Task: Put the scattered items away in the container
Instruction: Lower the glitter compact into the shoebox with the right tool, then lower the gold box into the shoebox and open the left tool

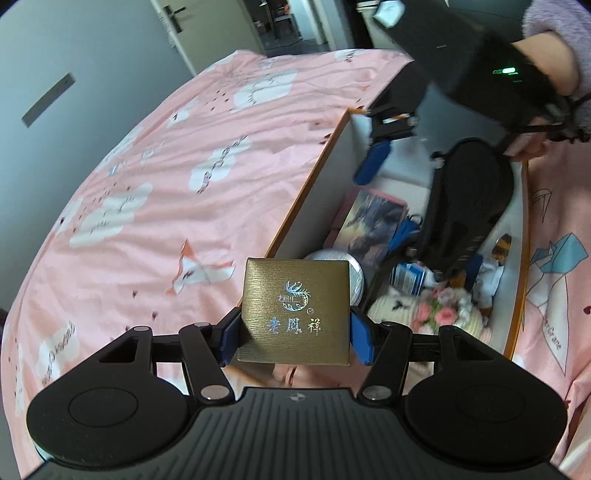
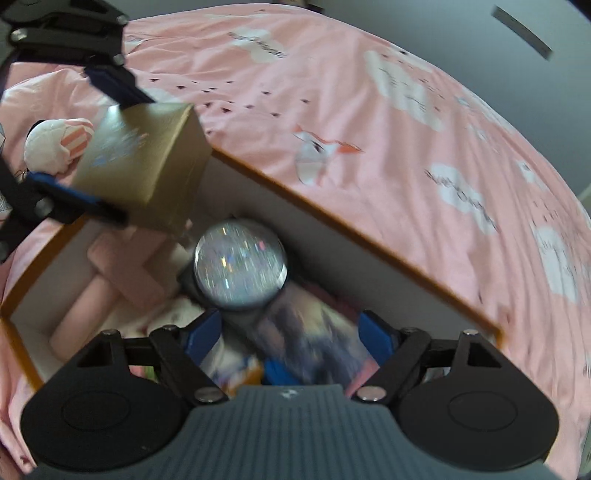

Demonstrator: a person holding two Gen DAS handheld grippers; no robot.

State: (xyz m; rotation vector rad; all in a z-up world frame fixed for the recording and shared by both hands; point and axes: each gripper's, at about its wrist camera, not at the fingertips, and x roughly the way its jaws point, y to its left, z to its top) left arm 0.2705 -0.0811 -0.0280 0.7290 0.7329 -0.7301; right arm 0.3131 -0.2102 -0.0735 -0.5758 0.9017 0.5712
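Observation:
A gold square box [image 1: 295,310] with printed characters is clamped between the blue pads of my left gripper [image 1: 295,332], just over the near corner of the white container with an orange rim [image 1: 314,177]. The right wrist view shows the same gold box [image 2: 147,166] hanging above the container's wall [image 2: 295,221]. My right gripper [image 2: 290,332] is open over the container's inside, with nothing pressed between its fingers. One of its blue fingers [image 1: 371,162] shows in the left wrist view. A round silvery tin [image 2: 240,266] lies below it.
The container holds pink blocks [image 2: 125,273], a picture book [image 1: 373,225], a black case [image 1: 469,206] and a flowered plush [image 1: 439,314]. A white and pink striped plush [image 2: 55,144] lies on the pink bedsheet [image 1: 166,166]. A grey door [image 1: 207,29] stands beyond the bed.

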